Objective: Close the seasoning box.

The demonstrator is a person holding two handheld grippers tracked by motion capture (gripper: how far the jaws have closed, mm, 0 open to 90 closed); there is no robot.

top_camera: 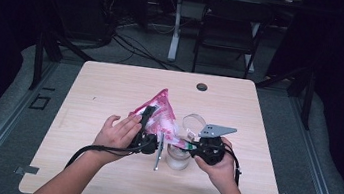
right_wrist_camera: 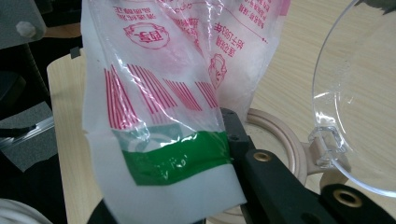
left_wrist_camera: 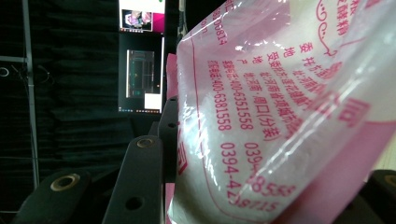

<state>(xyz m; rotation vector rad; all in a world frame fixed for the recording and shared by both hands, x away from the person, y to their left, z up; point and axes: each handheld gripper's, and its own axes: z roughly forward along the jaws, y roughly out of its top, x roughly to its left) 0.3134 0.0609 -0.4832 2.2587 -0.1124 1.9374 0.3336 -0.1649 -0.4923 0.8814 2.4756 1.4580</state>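
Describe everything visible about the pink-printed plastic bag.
The bag is clear, crinkled plastic with pink printing, a barcode and a green strip near one edge, and holds white granules. It is lifted off the table, tilted over an open glass jar. The left gripper clamps one side and the right gripper pinches the corner by the green strip.

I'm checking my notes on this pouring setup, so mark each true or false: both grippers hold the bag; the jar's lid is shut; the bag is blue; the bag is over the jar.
1. Both the left gripper and right gripper hold the pink-printed plastic bag: true.
2. The glass jar has its lid shut: false, the clear hinged lid stands open.
3. The bag is blue: false, it is pink and white with a green band.
4. The bag's lower corner sits above the jar's mouth: true.
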